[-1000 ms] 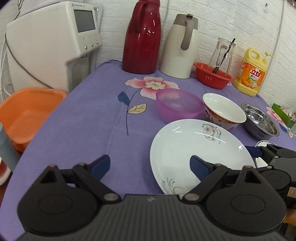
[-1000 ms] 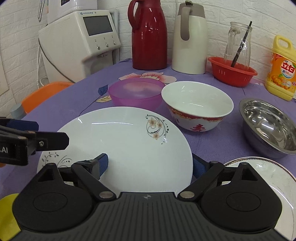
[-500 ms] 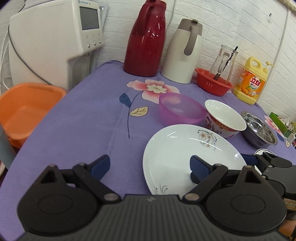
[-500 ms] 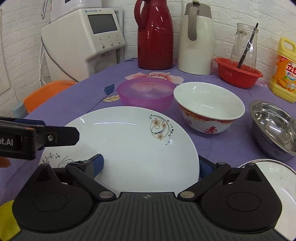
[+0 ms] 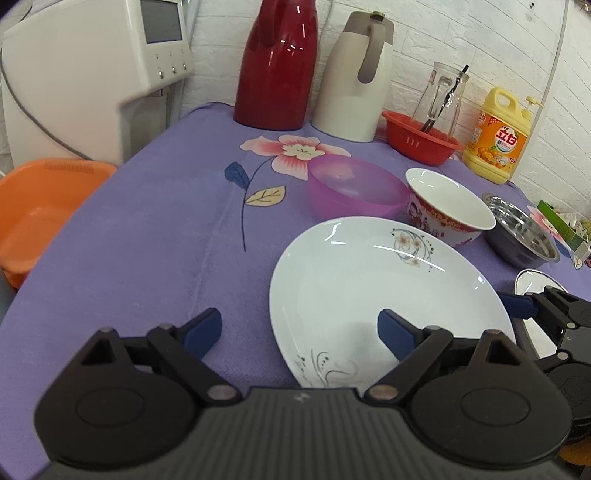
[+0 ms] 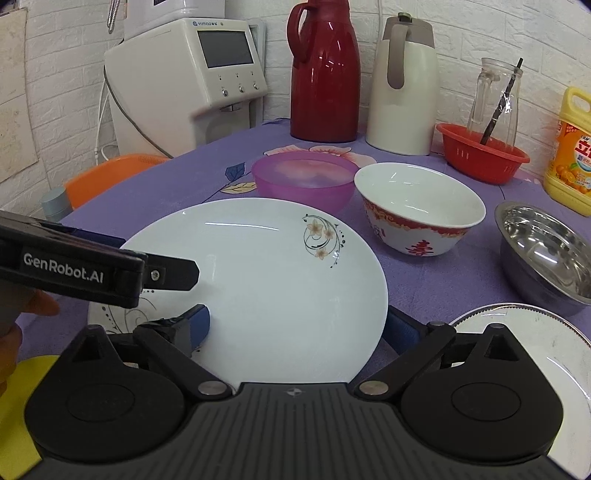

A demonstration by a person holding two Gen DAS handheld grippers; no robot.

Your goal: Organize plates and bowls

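Since a second ago nothing on the worktop [image 5: 155, 236] shifted | big white plate [image 6: 280, 280] lies flat before purple bowl [image 6: 303, 184] | left gripper [image 5: 301, 328] jaws closing, astride plate's rim, no grip | right gripper [image 6: 297, 326] jaws wide, astride plate's near edge.

Ahead of my fingers, a white brick-pattern wall [image 6: 461, 33] closes off the far side of a table under a purple cloth [image 5: 147, 240] printed with a pink flower. Even indoor light puts small glints on shiny surfaces.
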